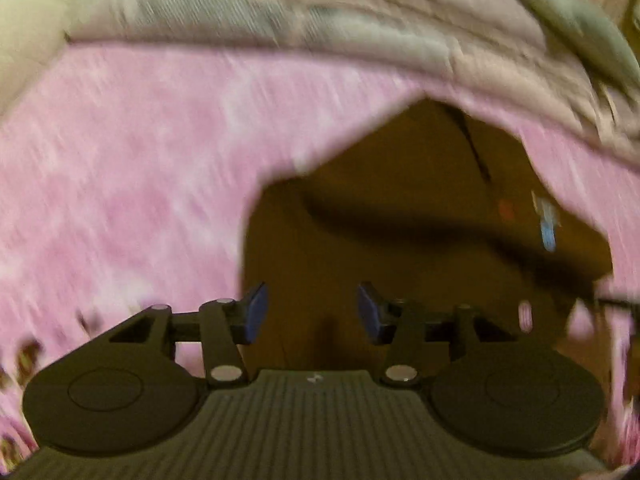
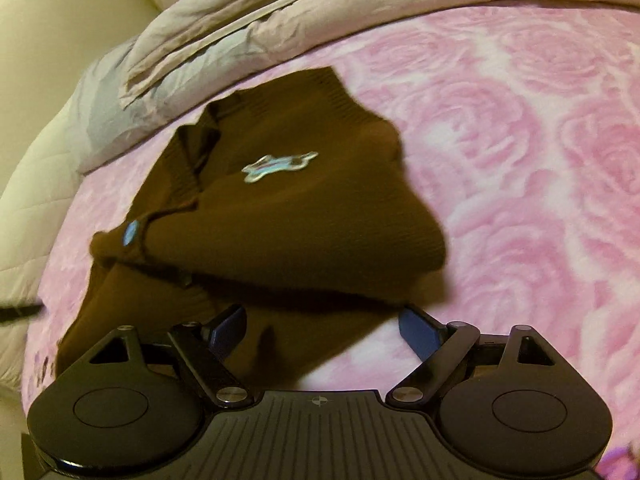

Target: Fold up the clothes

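A dark brown knitted sweater point(image 2: 300, 220) lies partly folded on a pink bedspread point(image 2: 520, 160). It carries a pale blue star patch point(image 2: 280, 166) and a blue button point(image 2: 131, 233). My right gripper point(image 2: 322, 316) is open wide just above the sweater's near edge, with nothing between its blue pads point(image 2: 418, 334). The left wrist view is blurred. There my left gripper point(image 1: 312, 300) hovers over the same sweater point(image 1: 400, 220), its pads point(image 1: 254, 314) apart and no cloth pinched between them.
A rumpled beige duvet point(image 2: 280, 12) is heaped along the far side of the bed and shows too in the left wrist view point(image 1: 360, 20). A cream padded surface point(image 2: 48, 60) borders the bed at the left. Pink bedspread point(image 1: 120, 180) surrounds the sweater.
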A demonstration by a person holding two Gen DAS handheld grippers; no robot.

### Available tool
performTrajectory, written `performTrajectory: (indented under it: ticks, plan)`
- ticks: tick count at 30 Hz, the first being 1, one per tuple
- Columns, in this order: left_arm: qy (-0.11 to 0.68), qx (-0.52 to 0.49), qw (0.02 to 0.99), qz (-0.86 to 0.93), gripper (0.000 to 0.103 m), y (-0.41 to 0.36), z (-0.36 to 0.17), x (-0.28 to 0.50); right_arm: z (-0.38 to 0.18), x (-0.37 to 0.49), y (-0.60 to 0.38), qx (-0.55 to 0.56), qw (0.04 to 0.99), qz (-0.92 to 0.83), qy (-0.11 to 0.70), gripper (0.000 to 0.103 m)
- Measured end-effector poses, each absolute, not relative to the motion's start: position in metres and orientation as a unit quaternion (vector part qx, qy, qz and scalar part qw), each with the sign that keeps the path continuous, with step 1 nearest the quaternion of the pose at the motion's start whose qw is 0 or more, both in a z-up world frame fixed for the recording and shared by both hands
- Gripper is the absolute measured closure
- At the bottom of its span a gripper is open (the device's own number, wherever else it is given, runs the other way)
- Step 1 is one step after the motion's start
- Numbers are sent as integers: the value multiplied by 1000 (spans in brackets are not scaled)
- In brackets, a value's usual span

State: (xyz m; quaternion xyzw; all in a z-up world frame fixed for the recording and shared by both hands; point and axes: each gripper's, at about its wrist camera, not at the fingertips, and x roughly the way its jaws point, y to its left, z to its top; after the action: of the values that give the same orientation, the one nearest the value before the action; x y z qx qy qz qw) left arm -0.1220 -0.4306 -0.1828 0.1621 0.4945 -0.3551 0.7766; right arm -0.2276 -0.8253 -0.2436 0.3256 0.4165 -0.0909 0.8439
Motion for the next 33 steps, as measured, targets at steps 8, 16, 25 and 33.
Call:
performTrajectory:
  ticks: [8,16,25,33]
  plan:
    - [525,213,729,-383,98,-421,-226,-145,-250,-217,-803,337,836,-87,425,73]
    - [515,133,712,-459,101,-370,-132,-131,-168,-238,-795,270,830,-96,478,101]
    - [597,164,614,-490,103,-298,-114,-186,-68,-331,-718,203,784,-93,579,100]
    - [594,219,605,-483,93,-284,-139,-180,-121,-356,-680,233,745,-155,606,99]
